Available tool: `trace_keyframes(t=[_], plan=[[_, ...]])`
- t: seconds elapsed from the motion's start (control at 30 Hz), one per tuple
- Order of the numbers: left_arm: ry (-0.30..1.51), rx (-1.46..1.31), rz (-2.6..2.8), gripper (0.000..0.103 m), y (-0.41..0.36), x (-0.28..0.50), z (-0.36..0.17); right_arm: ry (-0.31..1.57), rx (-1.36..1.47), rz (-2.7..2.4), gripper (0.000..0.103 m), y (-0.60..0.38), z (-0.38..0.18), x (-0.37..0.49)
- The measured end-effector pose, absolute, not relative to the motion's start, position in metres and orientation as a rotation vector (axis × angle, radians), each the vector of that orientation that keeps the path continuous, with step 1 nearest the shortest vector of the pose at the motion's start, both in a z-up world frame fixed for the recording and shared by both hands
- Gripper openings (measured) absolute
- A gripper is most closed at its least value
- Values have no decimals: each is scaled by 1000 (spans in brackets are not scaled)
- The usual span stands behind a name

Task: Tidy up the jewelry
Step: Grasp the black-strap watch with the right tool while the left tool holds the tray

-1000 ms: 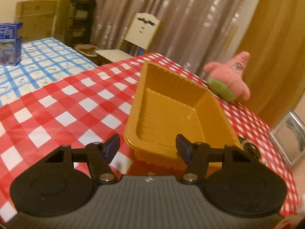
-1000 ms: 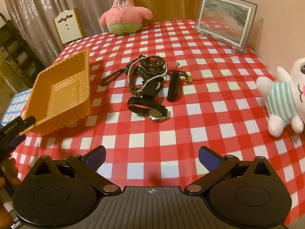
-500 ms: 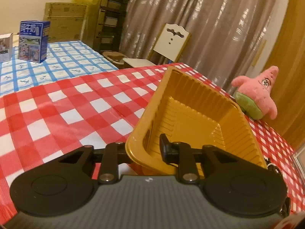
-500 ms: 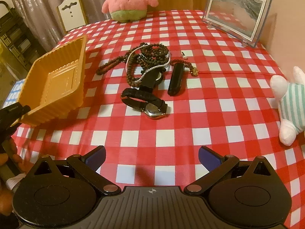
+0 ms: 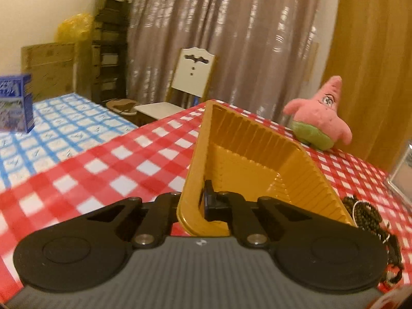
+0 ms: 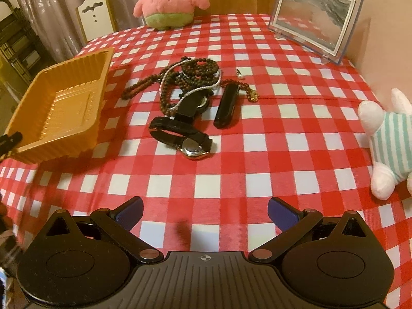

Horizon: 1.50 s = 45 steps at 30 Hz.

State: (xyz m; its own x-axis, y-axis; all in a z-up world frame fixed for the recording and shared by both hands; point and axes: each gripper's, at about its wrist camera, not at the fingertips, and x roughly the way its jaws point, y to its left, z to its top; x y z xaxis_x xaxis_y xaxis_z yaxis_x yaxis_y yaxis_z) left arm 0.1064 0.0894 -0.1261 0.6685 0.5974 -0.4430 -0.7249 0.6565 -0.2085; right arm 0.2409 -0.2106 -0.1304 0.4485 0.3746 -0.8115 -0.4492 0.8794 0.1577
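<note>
The left tongs (image 5: 199, 203) were clenched on the near rim of the yellow tray (image 5: 247, 164), while the right tongs (image 6: 205, 212) hung released, the jewelry pile (image 6: 189, 95) ahead of them on the desk (image 6: 257, 154), apparently awaiting the first pick.

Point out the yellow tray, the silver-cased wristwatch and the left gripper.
yellow tray (image 6: 64, 105): right wrist view, on its ribbed floor.
silver-cased wristwatch (image 6: 193, 149): right wrist view, on the case.
left gripper (image 5: 191, 203): left wrist view, where its jaws clamp the tray's near wall.
</note>
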Motion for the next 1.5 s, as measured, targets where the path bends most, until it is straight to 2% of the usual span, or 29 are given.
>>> trace_keyframes(t=[0.17, 0.3, 0.37, 0.47, 0.7, 1.03, 1.2, 1.23, 1.3, 1.33, 1.5], plan=[[383, -327, 672, 4, 110, 109, -117, 970, -71, 491, 87, -209, -133, 244], [412, -285, 603, 4, 129, 114, -111, 946, -63, 486, 81, -204, -133, 245], [422, -256, 568, 4, 137, 117, -109, 924, -54, 490, 72, -201, -131, 246], [440, -240, 517, 4, 148, 122, -107, 872, -67, 509, 67, -195, -126, 245], [468, -215, 426, 4, 168, 138, -104, 738, -203, 564, 65, -164, -128, 252], [486, -211, 360, 4, 187, 149, -103, 754, -364, 594, 65, -138, -152, 268], [488, -214, 349, 4, 190, 150, -103, 756, -412, 592, 45, -132, -160, 274], [488, -215, 348, 4, 189, 150, -103, 754, -421, 590, 34, -132, -160, 275], [489, -214, 343, 4, 190, 150, -102, 749, -432, 592, 25, -131, -159, 275], [489, -212, 341, 4, 190, 150, -101, 751, -424, 598, 17, -132, -157, 275], [493, -210, 336, 4, 191, 152, -100, 791, -322, 555, 14, -136, -148, 279]])
